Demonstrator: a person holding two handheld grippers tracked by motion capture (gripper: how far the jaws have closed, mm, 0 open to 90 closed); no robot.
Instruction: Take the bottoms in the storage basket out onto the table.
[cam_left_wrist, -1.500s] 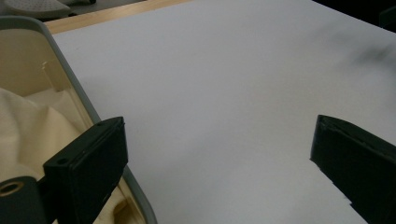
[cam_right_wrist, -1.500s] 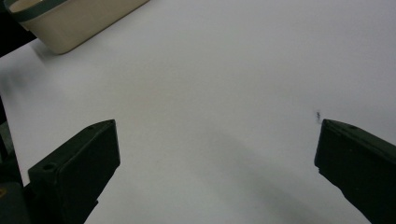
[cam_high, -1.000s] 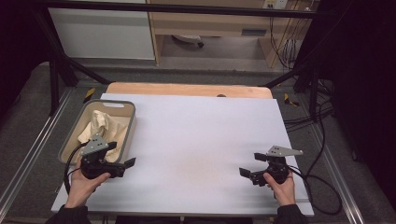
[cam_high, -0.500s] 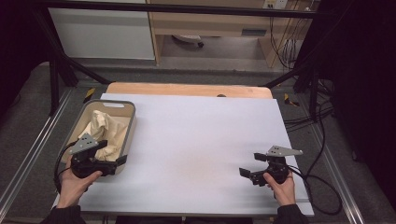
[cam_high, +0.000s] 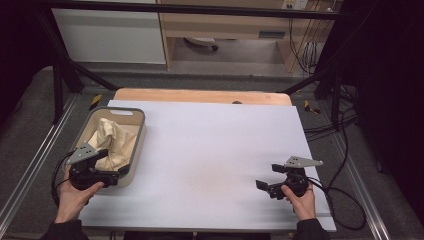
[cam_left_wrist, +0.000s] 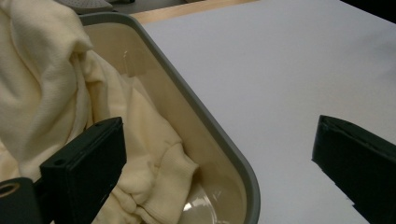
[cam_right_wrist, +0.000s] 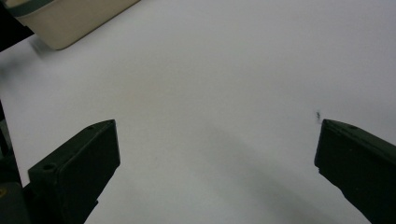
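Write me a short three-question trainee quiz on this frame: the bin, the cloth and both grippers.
1. True or false: the cream cloth lies inside the grey-rimmed bin.
2. The left gripper has its jaws: A) shut on the cloth, B) open, one over the cloth and one over the table outside the rim, C) shut on the bin's rim.
3. What lies between the jaws of the right gripper?

Key:
1. True; it is bunched up in the bin.
2. B.
3. Only the bare white table; the jaws are open and hold nothing.
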